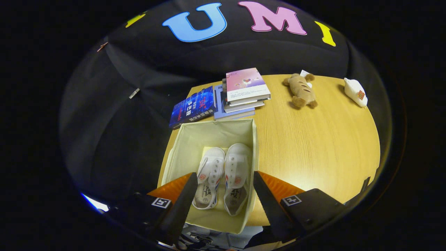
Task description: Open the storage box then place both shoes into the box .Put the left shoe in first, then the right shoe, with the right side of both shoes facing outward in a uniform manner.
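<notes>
Claw spread above red-stamped shoes in box.

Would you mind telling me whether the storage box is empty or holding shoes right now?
Holding shoes: both white shoes lie side by side inside the open storage box, between the open gripper fingers.

Claw: spread ridged fingers, black mounts with square markers

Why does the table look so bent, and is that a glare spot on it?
Gripper view: the fisheye lens bows the table edges; a soft lamp sheen brightens the wood right of the storage box; the shoes look sharp; the open claw fingers straddle the box, touching nothing.
</notes>
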